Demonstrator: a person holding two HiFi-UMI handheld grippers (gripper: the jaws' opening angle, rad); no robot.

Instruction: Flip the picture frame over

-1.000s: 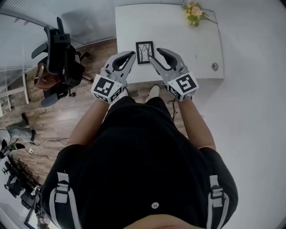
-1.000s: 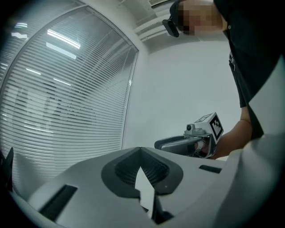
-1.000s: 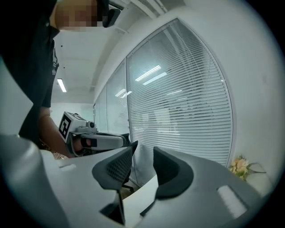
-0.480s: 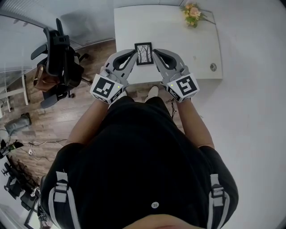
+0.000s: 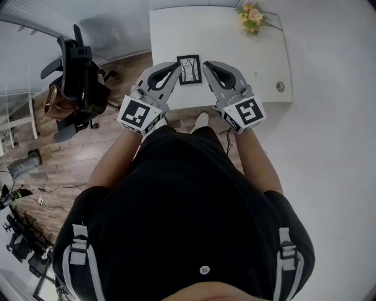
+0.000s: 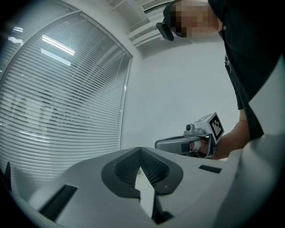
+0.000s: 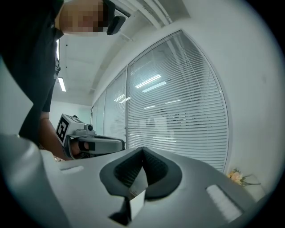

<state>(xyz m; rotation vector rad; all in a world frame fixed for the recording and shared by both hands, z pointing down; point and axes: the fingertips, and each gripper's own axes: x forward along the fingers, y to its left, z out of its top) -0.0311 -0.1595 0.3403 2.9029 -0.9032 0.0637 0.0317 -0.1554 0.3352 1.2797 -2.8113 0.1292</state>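
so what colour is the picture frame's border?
Black: the picture frame edges a pale tree print; head view shows it best.

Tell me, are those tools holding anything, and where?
Nothing, it seems: left tool and right tool are shut and empty, flanking the picture frame.

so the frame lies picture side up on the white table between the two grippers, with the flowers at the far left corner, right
No: the flowers sit at the far right corner of the table, as the head view shows. The rest holds: the picture frame lies picture side up on it, between the left gripper and the right gripper.
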